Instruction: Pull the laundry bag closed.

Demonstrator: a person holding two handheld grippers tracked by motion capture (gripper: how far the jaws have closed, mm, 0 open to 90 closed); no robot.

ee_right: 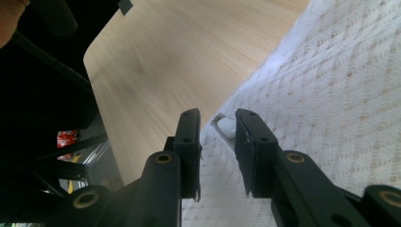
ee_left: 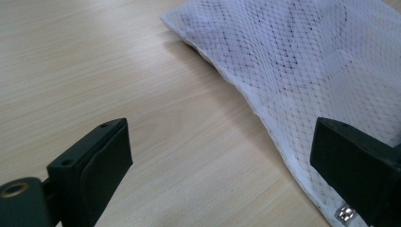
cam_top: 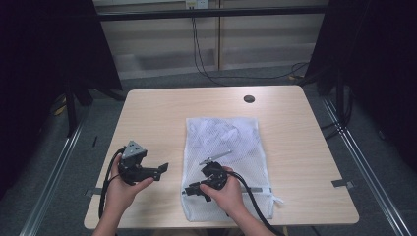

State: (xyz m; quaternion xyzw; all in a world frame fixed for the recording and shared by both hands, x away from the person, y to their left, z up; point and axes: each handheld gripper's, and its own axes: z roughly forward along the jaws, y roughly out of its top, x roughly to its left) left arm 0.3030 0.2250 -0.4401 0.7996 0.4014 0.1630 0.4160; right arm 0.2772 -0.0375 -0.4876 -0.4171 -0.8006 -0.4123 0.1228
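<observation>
A white mesh laundry bag (cam_top: 226,140) lies flat on the wooden table (cam_top: 157,113), with something pale inside its far half. My right gripper (cam_top: 188,190) points left at the bag's near left corner. In the right gripper view its jaws (ee_right: 217,120) stand a narrow gap apart around a small white tab (ee_right: 227,126) at the bag's edge (ee_right: 340,94); the tab touches one jaw only. My left gripper (cam_top: 162,170) is held just left of the bag, pointing at it. It (ee_left: 222,142) is wide open over bare wood, its right jaw above the bag's hem (ee_left: 307,61).
A small silver metal piece (ee_left: 345,213) sits on the bag's hem by the left gripper's right jaw. A black round grommet (cam_top: 249,99) is set in the table's far side. The table's near edge (cam_top: 147,223) runs just under both hands, with dark floor beyond.
</observation>
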